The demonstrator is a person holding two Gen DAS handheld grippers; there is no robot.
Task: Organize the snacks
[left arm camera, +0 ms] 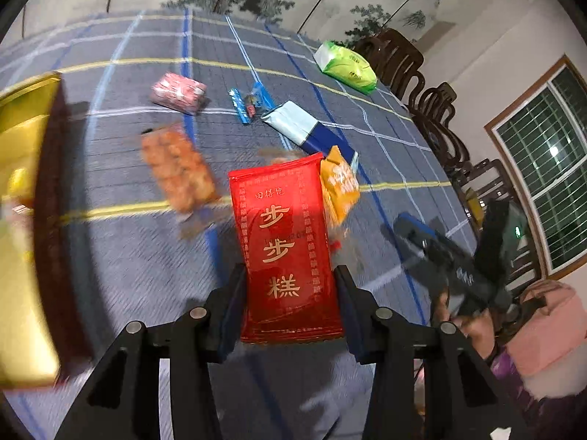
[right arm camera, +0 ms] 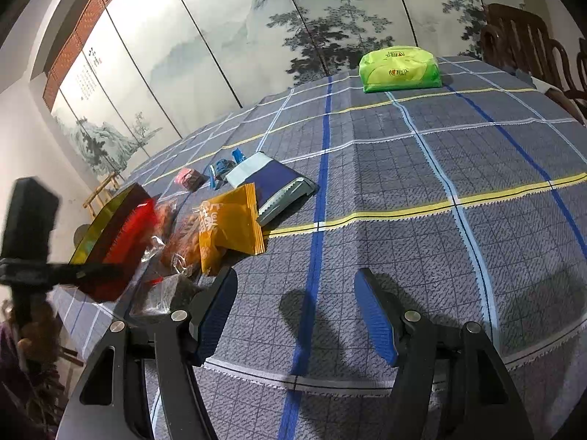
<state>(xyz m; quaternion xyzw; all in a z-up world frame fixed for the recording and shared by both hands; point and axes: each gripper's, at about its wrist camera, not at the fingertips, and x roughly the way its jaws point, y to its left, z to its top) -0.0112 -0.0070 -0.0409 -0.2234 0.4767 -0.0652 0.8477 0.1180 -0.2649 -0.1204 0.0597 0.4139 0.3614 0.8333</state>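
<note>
A red snack packet (left arm camera: 286, 242) with gold characters stands upright between the pads of my left gripper (left arm camera: 290, 267), which is shut on its two side edges. The same packet (right arm camera: 128, 242) shows blurred at the left of the right wrist view, beside a gold box (right arm camera: 106, 216). That gold box (left arm camera: 25, 220) with a dark red wall fills the left edge of the left wrist view. My right gripper (right arm camera: 295, 273) is open over bare tablecloth with nothing between its fingers, and it also shows as the right gripper (left arm camera: 440, 253) low on the right.
On the checked cloth lie an orange packet (right arm camera: 229, 223), an orange-brown pack (left arm camera: 179, 168), a pink packet (left arm camera: 178, 93), blue candies (left arm camera: 249, 102), a blue-and-white packet (right arm camera: 271, 183) and a green tissue pack (right arm camera: 400, 69). Wooden chairs (left arm camera: 403, 62) line the far side. The table edge (right arm camera: 330, 377) runs close below my right gripper.
</note>
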